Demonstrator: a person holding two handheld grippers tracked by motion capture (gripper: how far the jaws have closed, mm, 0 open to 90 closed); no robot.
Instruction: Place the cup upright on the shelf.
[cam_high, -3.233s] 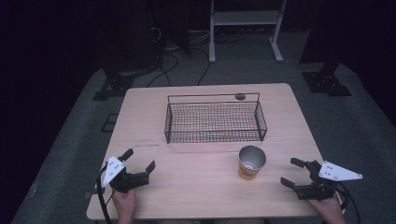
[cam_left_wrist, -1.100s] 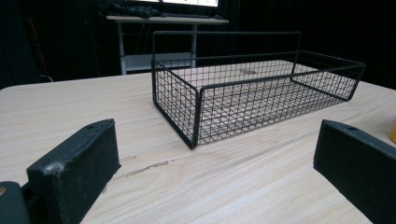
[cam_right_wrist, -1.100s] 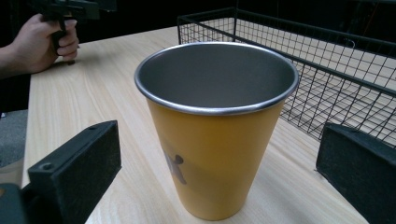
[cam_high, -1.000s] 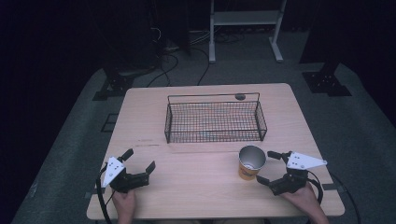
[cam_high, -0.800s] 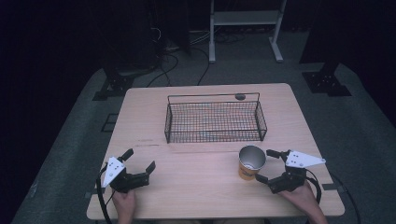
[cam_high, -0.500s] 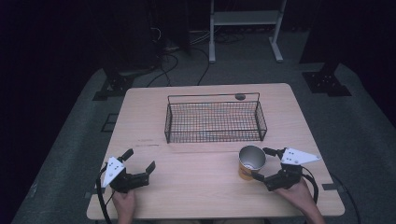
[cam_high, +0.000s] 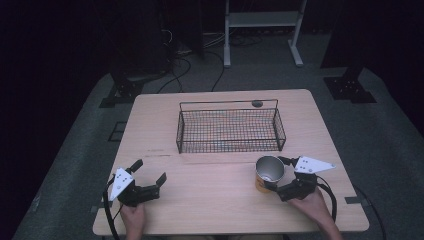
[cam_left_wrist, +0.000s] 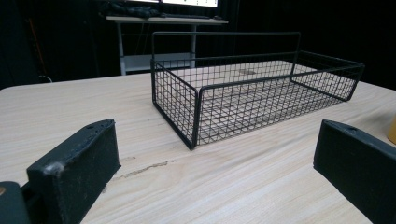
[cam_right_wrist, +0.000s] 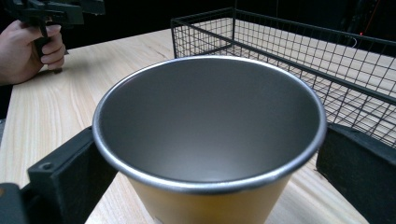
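Cup (cam_high: 269, 173) now between right gripper (cam_high: 283, 176) open jaws; left gripper (cam_high: 148, 176) unmoved.

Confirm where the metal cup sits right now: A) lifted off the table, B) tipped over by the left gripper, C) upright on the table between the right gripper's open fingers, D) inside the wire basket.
C: the metal cup stands upright on the table between the open fingers of the right gripper, outside the wire basket.
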